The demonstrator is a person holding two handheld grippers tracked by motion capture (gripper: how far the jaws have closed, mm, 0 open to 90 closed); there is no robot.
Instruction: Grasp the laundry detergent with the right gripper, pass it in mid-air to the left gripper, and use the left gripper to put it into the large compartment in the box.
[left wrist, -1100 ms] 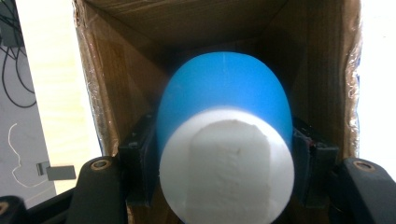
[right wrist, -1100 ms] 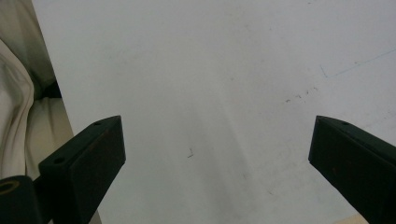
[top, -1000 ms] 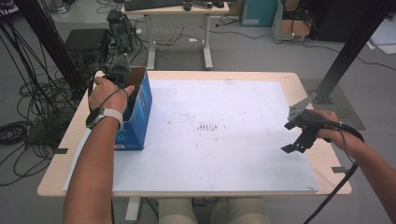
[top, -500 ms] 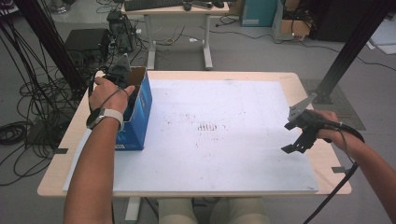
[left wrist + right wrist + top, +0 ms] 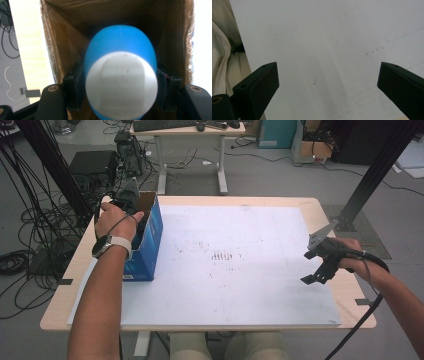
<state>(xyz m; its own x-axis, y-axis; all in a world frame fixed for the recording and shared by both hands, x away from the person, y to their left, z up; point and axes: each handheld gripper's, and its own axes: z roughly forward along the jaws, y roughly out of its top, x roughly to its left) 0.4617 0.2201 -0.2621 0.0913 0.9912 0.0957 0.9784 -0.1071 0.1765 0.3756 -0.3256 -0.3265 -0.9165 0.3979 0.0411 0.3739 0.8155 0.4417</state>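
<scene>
Work in hand: the left tool (image 5: 120, 82) holds a blue and white object (image 5: 121, 75) in the mouth of an open cardboard box (image 5: 150, 237), either setting it in or lifting it out; the frames do not settle which.
Left tool: its jaws are pinched onto the object from both sides, as the left gripper view shows; the high view shows the left hand (image 5: 115, 220) over the box's open top.
Object: rounded, blue body with a flat white end facing the camera; it sits between the brown inner walls of the box, off the bottom as far as can be told.
Box: blue outside, standing at the left edge of the table (image 5: 300, 205), touching the white board (image 5: 240, 265) that covers most of it.
Right tool (image 5: 320, 262): jaws spread wide with nothing between them, held above the board near its right edge.
Progress: the grasp looks secure and the object is at the box.
Left to do: judging by the grip, a release or a lift clear of the box walls.
Board: bare except for faint marks near the middle.
</scene>
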